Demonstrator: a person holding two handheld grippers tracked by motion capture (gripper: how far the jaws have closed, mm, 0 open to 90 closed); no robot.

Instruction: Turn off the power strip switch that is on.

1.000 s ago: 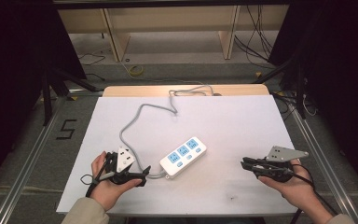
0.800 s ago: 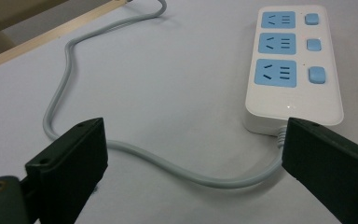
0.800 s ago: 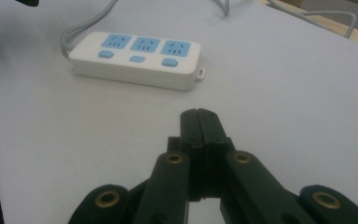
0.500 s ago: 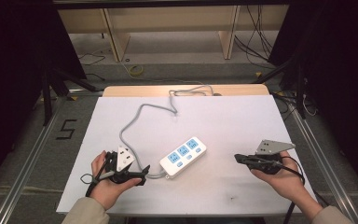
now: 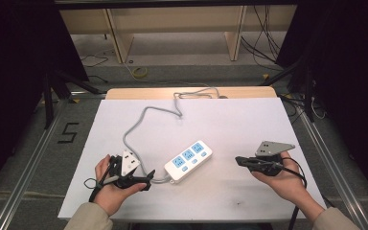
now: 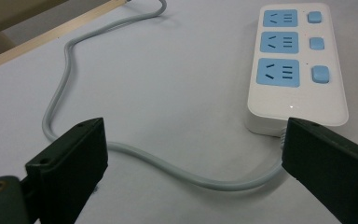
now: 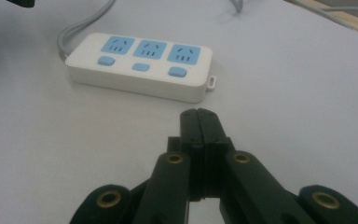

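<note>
White power strip (image 5: 188,161) lies flat on the table sheet, long axis running diagonally, cable end aimed at the left gripper (image 5: 146,175), free end toward the right gripper (image 5: 239,160). Left jaws spread wide, holding nothing; the grey cable (image 6: 168,168) curves between them, the strip just ahead of the right-hand finger (image 6: 326,163). Right jaws pressed together, empty, with the strip ahead and apart.

The high view looks forward and down over the whole tabletop (image 5: 249,120) from the person's side. Each gripper view sits low and close above the tabletop, looking along its own tongs. All three views share the power strip (image 5: 188,161) (image 6: 296,65) (image 7: 140,65).
</note>
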